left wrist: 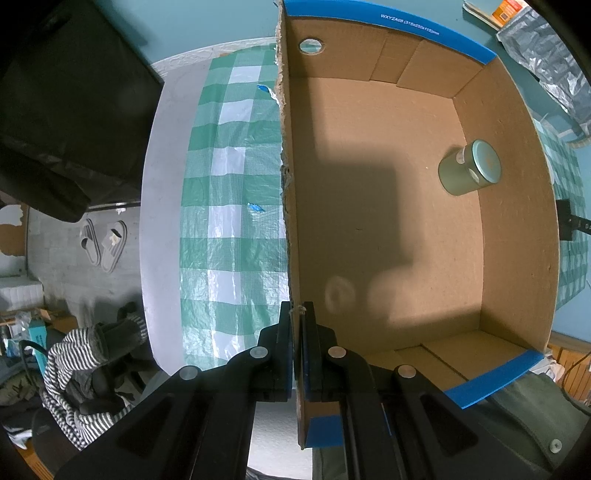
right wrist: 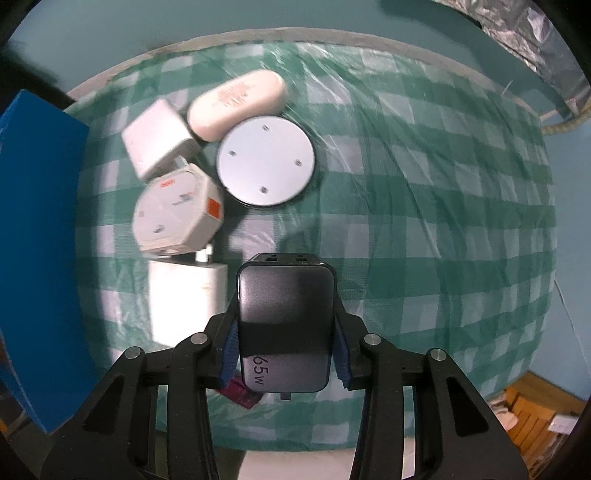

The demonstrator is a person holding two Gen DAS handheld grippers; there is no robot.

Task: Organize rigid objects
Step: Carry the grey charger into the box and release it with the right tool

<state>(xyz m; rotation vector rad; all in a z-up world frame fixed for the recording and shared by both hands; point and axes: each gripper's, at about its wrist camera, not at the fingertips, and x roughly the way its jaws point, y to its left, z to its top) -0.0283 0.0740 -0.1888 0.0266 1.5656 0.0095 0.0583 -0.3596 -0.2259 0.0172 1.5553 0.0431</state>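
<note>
Right wrist view: our right gripper [right wrist: 285, 339] pinches the 65W charger [right wrist: 284, 328]; left gripper [left wrist: 297, 325] clamps the cardboard box [left wrist: 517, 221] wall at 6 o'clock; the smooth charger might slip

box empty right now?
No, a small green jar sits on the floor of the cardboard box, near its right wall.

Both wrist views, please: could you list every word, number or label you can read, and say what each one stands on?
"65w": on the dark grey charger held in the right gripper.
"WXYZA08 (315x230x115)mm": on the blue rim of the cardboard box.
Pink print on the white oval case: too blurred to read.
Orange marks on the white adapter: too blurred to read.
</note>
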